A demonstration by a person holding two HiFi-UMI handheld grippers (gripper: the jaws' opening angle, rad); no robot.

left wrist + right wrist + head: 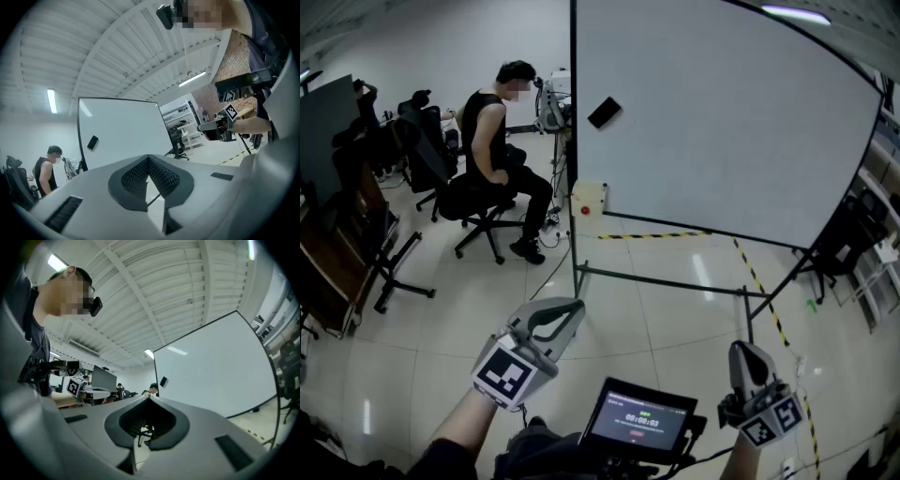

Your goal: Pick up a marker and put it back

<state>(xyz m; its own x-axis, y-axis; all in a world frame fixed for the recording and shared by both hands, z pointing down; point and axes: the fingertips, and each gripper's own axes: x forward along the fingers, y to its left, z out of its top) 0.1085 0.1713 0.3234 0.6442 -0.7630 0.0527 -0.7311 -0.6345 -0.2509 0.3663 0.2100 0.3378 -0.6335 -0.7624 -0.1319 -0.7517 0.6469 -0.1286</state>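
Whiteboard (722, 122) well beyond left tool (572, 309), right tool (744, 352) — floor (656, 319) between.

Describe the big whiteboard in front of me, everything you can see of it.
The large white rectangular whiteboard stands upright in a thin black metal frame, whose legs and low crossbar rest on the glossy pale tiled floor. Its surface looks smooth, clean and unwritten. A small black rectangular block, perhaps an eraser, sticks to its upper left part, tilted. No marker shows on it, and neither gripper touches it.
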